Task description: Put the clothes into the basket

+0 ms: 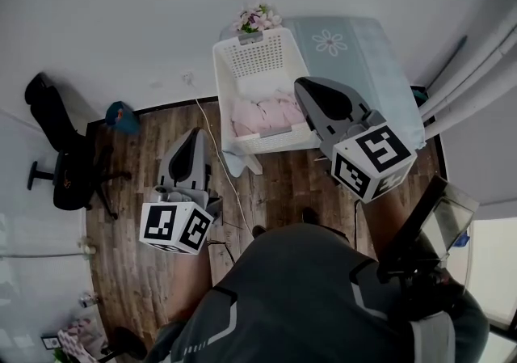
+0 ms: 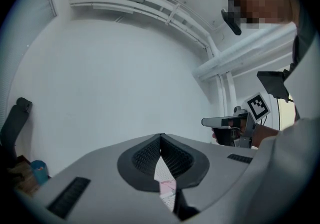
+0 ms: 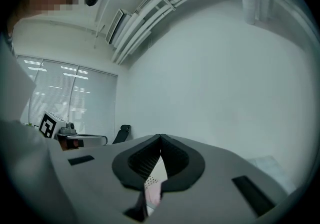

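Note:
A white slatted basket (image 1: 229, 70) stands on the wooden floor against the wall. Pink clothes (image 1: 266, 116) and a white piece (image 1: 262, 88) lie inside it. My right gripper (image 1: 300, 83) hangs over the basket's right side, its jaws shut with nothing between them. My left gripper (image 1: 195, 132) is held left of the basket over the floor, also shut and empty. In the left gripper view the jaws (image 2: 160, 138) meet at the tips, and basket and pink cloth show through the slit below. The right gripper view shows its jaws (image 3: 160, 138) closed the same way.
A black office chair (image 1: 60, 155) stands at the far left. A pale blue cloth with a flower print (image 1: 355, 54) lies right of the basket, and artificial flowers (image 1: 257, 20) sit behind it. A thin cable (image 1: 222, 159) runs across the floor. Curtains (image 1: 477, 70) hang at the right.

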